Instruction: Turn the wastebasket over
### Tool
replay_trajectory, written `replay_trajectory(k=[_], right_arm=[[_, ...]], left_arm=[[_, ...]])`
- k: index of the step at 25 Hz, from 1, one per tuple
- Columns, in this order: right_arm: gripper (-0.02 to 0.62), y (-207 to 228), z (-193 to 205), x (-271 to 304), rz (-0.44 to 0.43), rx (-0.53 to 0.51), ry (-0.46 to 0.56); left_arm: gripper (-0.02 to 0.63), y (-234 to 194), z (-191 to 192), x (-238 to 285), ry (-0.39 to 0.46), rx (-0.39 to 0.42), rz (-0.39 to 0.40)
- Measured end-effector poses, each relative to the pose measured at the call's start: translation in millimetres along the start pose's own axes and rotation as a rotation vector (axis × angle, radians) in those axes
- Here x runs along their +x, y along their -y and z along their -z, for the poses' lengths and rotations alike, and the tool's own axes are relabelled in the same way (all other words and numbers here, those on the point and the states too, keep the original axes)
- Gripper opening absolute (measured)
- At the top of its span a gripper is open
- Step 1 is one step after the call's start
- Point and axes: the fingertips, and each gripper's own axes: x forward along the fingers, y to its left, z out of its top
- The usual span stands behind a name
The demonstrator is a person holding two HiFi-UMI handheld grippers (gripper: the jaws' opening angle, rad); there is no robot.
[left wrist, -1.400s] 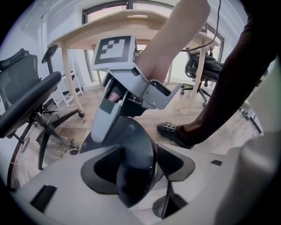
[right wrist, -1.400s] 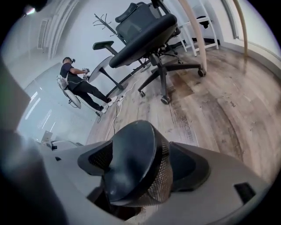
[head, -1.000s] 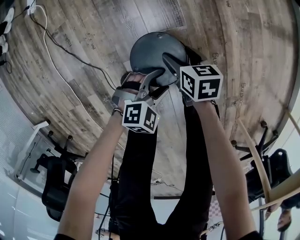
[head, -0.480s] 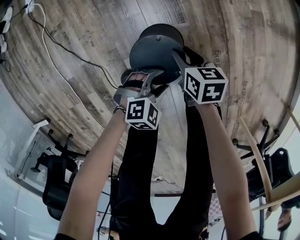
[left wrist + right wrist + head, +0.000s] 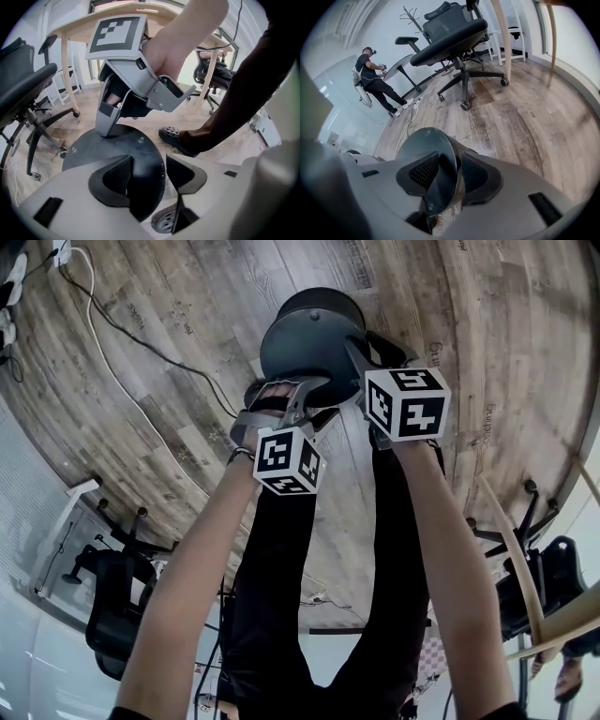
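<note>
The right claw (image 5: 449, 177) has just been closing, and its pads now pinch the edge of the wastebasket's (image 5: 426, 145) flat, dark base. The left claw (image 5: 146, 176) is clamped on the same base at another part of its edge, with one pad on the disc and the other outside the mesh wall. The wastebasket sits tilted above the wooden floor (image 5: 159, 381) just ahead of the person's legs. Its base faces up toward the head view, and its mouth rim shows beyond. An office chair (image 5: 450, 28) stands farther off, and a white cable (image 5: 94, 324) lies across the boards.

Black trousers (image 5: 281, 615), dark perforated clog (image 5: 174, 137), black-and-white marker cube (image 5: 289, 460), 2nd marker cube (image 5: 406, 404)
</note>
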Motion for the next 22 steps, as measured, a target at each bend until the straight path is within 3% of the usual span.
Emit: replay_trajectory(k=[3, 11, 17, 22], right_arm=[[0.137, 1, -3, -7, 0.038, -0.043, -0.008], [0.128, -10, -34, -66, 0.034, -0.107, 0.023], [0.117, -40, -72, -135, -0.009, -0.126, 0.084], [0.11, -67, -107, -191, -0.054, -0.164, 0.132]], left_arm=[[0.255, 1, -3, -5, -0.004, -0.002, 0.024], [0.253, -6, -36, -58, 0.013, -0.02, 0.003], [0.249, -21, -87, -123, 0.076, -0.21, -0.051], [0.23, -45, -125, -179, 0.119, -0.344, -0.144]])
